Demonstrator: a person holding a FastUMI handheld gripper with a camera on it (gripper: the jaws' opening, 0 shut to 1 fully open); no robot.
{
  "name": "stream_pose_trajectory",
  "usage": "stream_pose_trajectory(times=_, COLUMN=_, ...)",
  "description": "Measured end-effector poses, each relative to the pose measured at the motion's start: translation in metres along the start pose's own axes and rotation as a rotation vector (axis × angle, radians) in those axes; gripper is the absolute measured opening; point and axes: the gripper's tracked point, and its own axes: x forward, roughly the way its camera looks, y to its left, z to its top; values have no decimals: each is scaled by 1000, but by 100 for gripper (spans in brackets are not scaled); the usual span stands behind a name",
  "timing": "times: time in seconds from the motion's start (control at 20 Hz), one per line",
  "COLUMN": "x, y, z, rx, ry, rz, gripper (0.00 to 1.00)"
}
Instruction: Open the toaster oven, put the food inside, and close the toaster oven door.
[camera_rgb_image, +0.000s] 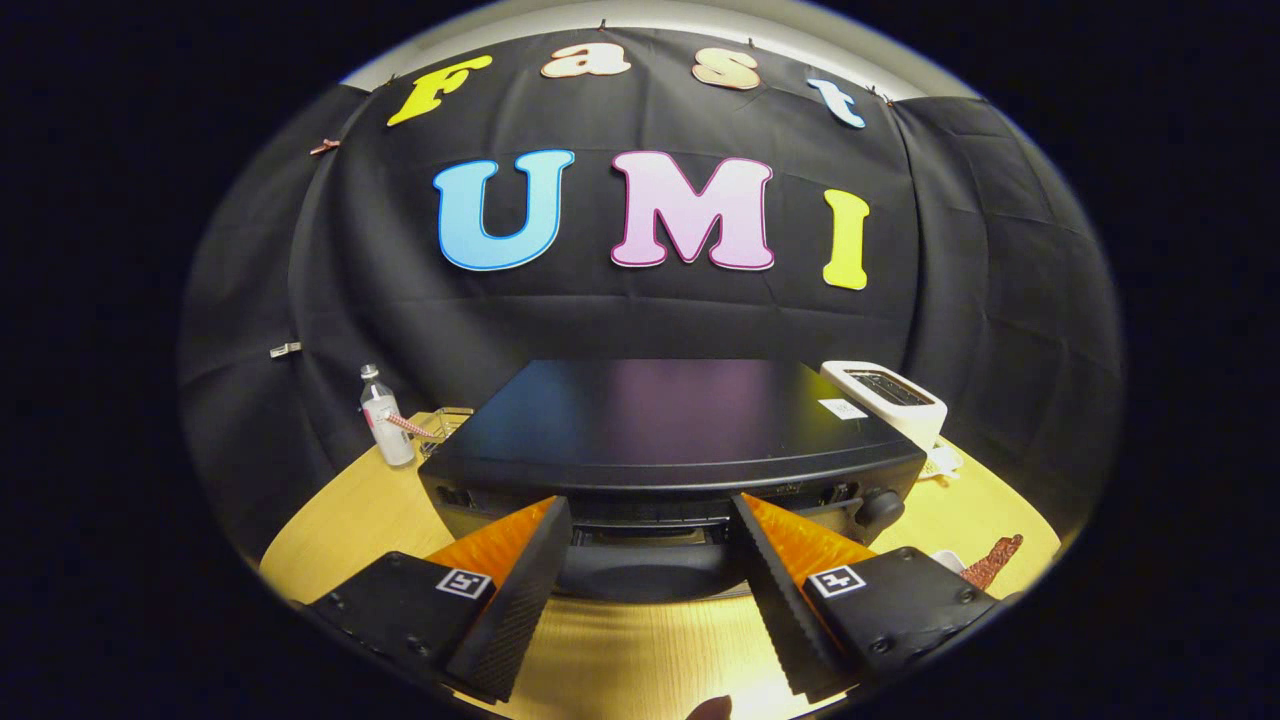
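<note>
Black and low, the toaster oven (670, 440) sits just ahead of the jaws on the wooden worktop (640, 650). Opening it looks like the step in hand. The gripper (650, 520) stands wide open, holding nothing, its tips level with what may be the door handle (650, 570). Next: close on that handle and pull. Food (992, 562), probably, lies beyond the right jaw.

The gripper (650, 520) fills the lower middle of the frame: two wedge-shaped fingers (515, 600) with ribbed, saw-toothed inner faces. Behind each sits a blocky housing studded with small round screws, and each housing carries a square black-and-white marker tag near its inner corner.
</note>
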Motion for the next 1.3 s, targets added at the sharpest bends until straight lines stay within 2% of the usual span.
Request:
stream_pose_trajectory(times=0.5, x=-50, y=1, z=-55, rx=-9, ry=109, rz=17, gripper=98)
stream_pose_trajectory(times=0.85, x=-71, y=-2, z=-127, rx=-27, ry=307, rz=23, gripper=98)
stream_pose_trajectory(times=1.0, x=-67, y=-11, z=-141, rx=-28, ry=364, rz=19, gripper=98)
stream_pose_trajectory(times=1.15, x=-73, y=-16, z=-145, rx=-39, ry=388, rz=49, gripper=98)
stream_pose_trajectory(times=1.3, x=-84, y=-19, z=-139, rx=-65, ry=387, rz=117, gripper=98)
